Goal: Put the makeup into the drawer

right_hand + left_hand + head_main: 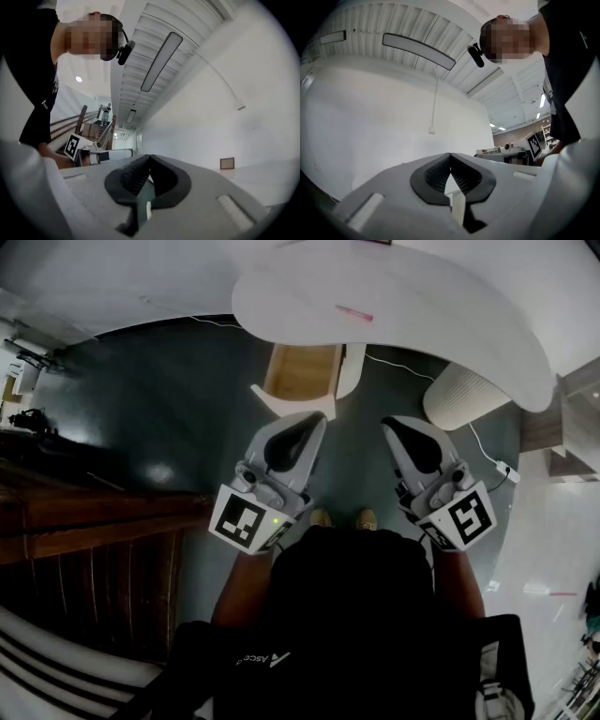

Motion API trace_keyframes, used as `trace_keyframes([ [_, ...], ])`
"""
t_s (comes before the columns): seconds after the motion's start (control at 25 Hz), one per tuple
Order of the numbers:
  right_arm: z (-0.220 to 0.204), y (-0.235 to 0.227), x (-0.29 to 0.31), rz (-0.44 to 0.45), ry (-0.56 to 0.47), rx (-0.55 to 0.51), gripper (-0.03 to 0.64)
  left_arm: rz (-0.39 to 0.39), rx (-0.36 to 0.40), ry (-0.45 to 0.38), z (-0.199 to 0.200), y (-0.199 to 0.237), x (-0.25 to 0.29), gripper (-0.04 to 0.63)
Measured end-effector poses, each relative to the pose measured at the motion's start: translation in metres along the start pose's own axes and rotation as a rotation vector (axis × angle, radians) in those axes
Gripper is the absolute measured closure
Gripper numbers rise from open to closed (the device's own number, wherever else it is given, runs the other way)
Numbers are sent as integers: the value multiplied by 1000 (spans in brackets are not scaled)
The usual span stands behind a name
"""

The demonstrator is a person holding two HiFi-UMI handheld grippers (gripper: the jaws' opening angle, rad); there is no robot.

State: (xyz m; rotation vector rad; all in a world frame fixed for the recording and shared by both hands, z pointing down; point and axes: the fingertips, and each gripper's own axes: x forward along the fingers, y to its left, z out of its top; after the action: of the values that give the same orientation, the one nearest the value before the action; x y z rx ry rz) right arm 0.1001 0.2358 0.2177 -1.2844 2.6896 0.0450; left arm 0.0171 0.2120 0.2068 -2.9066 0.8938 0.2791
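Left hand-held gripper and right hand-held gripper are clenched empty, well apart from the makeup on the table.

Head cam looked straight down on left gripper & right gripper. 2 gripper cams sat close behind their jaws, tilted up at ceiling; each saw the other.

Dim head view, bright ceiling lights, fisheye edges
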Motion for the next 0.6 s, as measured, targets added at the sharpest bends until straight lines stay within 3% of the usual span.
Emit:
trace_keyframes([
  [0.6,-8,8,33,-60,14,-13,614,-14,-35,-21,-1,43,-21,584],
])
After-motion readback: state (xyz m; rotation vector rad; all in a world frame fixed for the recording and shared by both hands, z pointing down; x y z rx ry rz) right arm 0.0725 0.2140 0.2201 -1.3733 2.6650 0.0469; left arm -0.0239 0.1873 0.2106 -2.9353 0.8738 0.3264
